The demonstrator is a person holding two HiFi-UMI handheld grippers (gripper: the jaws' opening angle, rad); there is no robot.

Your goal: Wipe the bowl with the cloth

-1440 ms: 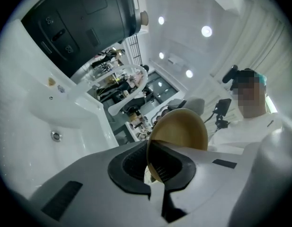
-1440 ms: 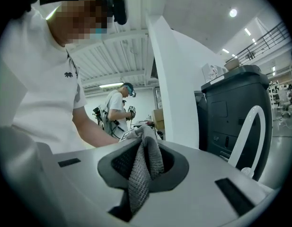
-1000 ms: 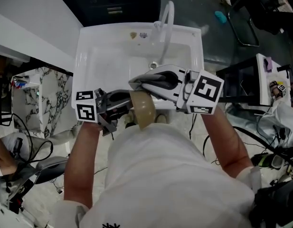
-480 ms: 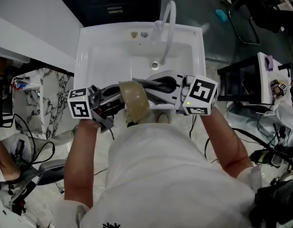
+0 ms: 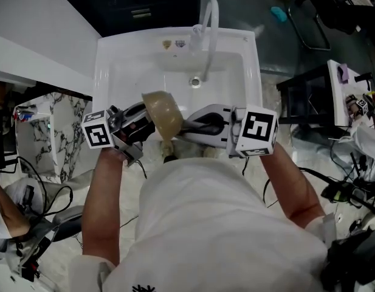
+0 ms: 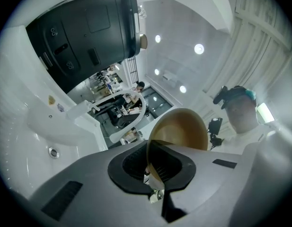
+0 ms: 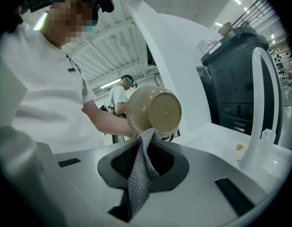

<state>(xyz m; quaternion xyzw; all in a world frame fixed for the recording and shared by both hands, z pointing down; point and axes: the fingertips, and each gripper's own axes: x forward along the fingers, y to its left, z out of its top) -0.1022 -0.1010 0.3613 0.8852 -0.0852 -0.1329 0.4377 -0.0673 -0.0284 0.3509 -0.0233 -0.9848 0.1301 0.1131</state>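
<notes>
The left tongs point(image 6: 155, 181) pinch the bowl point(image 6: 183, 129) rim, the right tongs point(image 7: 145, 151) squeeze the cloth point(image 7: 138, 183). Hard rubbing from three o'clock could drop the bowl.

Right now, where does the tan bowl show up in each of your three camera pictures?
Head view: bowl just left of centre, above the sink.
Left gripper view: bowl centre-right, its rim clamped between the jaws.
Right gripper view: bowl at centre, underside facing the camera, above the cloth.
Shared landmark: the white curved faucet.
</notes>
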